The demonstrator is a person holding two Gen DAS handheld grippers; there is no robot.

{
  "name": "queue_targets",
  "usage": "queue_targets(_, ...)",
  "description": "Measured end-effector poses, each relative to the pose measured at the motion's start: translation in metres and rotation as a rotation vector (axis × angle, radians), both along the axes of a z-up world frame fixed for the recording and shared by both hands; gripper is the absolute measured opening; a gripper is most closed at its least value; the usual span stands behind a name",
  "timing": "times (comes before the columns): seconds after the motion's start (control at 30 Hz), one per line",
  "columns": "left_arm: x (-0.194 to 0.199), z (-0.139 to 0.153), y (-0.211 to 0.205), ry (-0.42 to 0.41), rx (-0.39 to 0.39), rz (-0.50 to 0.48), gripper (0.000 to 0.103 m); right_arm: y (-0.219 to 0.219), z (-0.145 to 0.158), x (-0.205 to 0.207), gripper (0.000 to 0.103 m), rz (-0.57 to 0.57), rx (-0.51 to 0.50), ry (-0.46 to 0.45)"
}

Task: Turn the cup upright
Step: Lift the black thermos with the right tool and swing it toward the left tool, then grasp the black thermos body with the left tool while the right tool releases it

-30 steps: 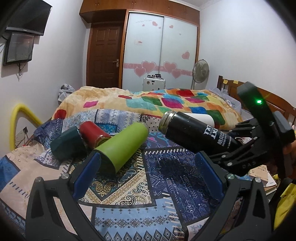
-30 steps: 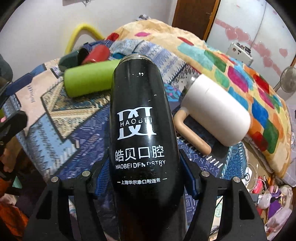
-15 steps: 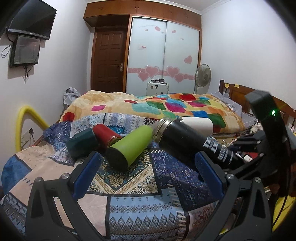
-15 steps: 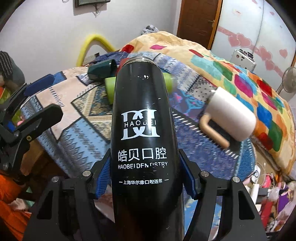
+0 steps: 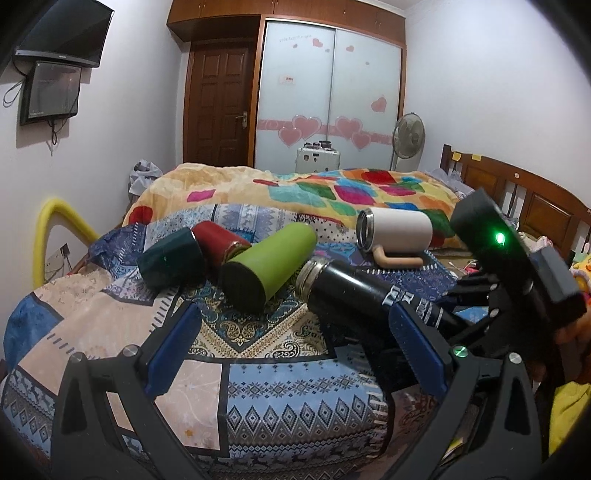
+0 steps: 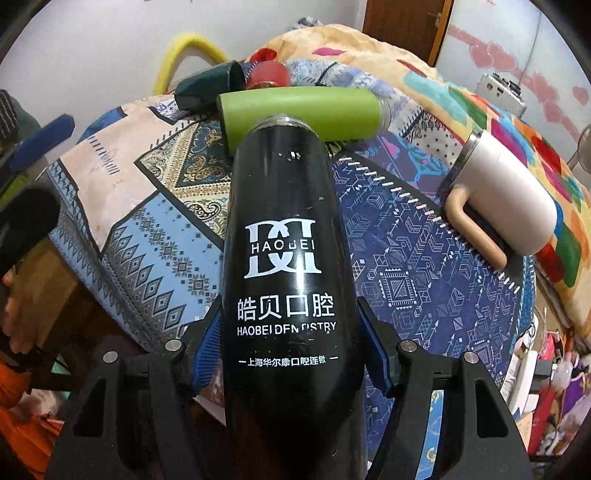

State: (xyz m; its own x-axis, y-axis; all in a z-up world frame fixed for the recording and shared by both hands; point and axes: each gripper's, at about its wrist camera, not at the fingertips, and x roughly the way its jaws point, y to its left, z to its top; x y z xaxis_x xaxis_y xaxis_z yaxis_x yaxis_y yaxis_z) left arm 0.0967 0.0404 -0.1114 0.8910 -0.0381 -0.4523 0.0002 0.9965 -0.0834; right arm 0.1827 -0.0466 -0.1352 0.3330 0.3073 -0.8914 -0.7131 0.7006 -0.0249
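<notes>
5 cups share a patchwork bedspread (image 5: pixel 280 373) in the left wrist view, where the left gripper (image 5: pixel 295 354) hangs with its blue pads wide apart and nothing between them, above the near edge of the cloth; beyond it the black cup (image 5: pixel 354 291), lettered in white, lies close to level with its steel mouth toward the green cup (image 5: pixel 269 266), clamped near its base by the right gripper (image 5: pixel 476 317); whether it rests on the cloth or is just clear of it cannot be told. A dark green cup (image 5: pixel 171 262) and a red cup (image 5: pixel 219 242) lie touching at the left, a white mug (image 5: pixel 397 230) on its side farther back; behind them a bright quilt (image 5: pixel 332 192), a wooden door (image 5: pixel 218 107), a heart-decorated wardrobe (image 5: pixel 328 88), a fan (image 5: pixel 408 136) and a wall television (image 5: pixel 61 33). In the right wrist view the right gripper (image 6: pixel 290 350) grips the black cup (image 6: pixel 282 240) low on its body, mouth pointing away toward the green cup (image 6: pixel 299 110), the white mug (image 6: pixel 506 192) well off to the right. Righting it well looks to call for swinging the mouth up while the base stays over open cloth, clear of the green cup, then setting it down gently, as the soft, uneven bedding may let a tall cup topple; release only once it stands steady
</notes>
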Motion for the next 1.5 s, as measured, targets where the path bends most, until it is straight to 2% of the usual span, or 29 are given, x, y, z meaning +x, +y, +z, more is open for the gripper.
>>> queue_targets(0.23,0.008,-0.009,0.009,0.022,-0.021,0.015,0.103,0.006,-0.004,0.007,0.063,0.005,-0.038,0.058)
queue_targets(0.47,0.013,-0.012,0.014,0.036,-0.021,0.030,0.103,0.001,0.023,-0.008,0.063,0.015,0.019,-0.039)
queue_targets(0.57,0.017,-0.013,0.012,0.047,-0.021,0.023,0.103,-0.015,0.039,-0.013,0.064,-0.014,0.061,-0.101)
queue_targets(0.63,0.022,-0.018,0.008,0.074,-0.022,0.011,0.103,-0.030,0.044,-0.011,0.071,-0.051,0.076,-0.142)
queue_targets(0.7,0.029,-0.026,0.001,0.106,-0.014,-0.006,0.103,-0.046,0.046,-0.006,0.072,-0.097,0.085,-0.168)
queue_targets(0.83,0.041,-0.039,-0.013,0.162,0.006,-0.034,0.103,-0.077,0.035,0.006,0.072,-0.178,0.069,-0.180)
queue_targets(0.93,0.047,-0.044,-0.025,0.184,0.005,-0.060,0.103,-0.095,0.022,0.014,0.072,-0.188,0.058,-0.132)
queue_targets(1.07,0.052,-0.045,-0.036,0.198,0.023,-0.080,0.103,-0.101,0.012,0.011,0.072,-0.159,0.057,-0.113)
queue_targets(1.27,0.060,-0.040,-0.037,0.225,0.061,-0.096,0.103,-0.105,0.020,-0.005,0.072,-0.107,0.110,-0.131)
queue_targets(1.37,0.060,-0.036,-0.032,0.229,0.083,-0.091,0.103,-0.097,0.021,-0.017,0.072,-0.083,0.114,-0.165)
queue_targets(1.5,0.059,-0.030,-0.024,0.231,0.096,-0.079,0.103,-0.085,0.016,-0.029,0.072,-0.053,0.140,-0.153)
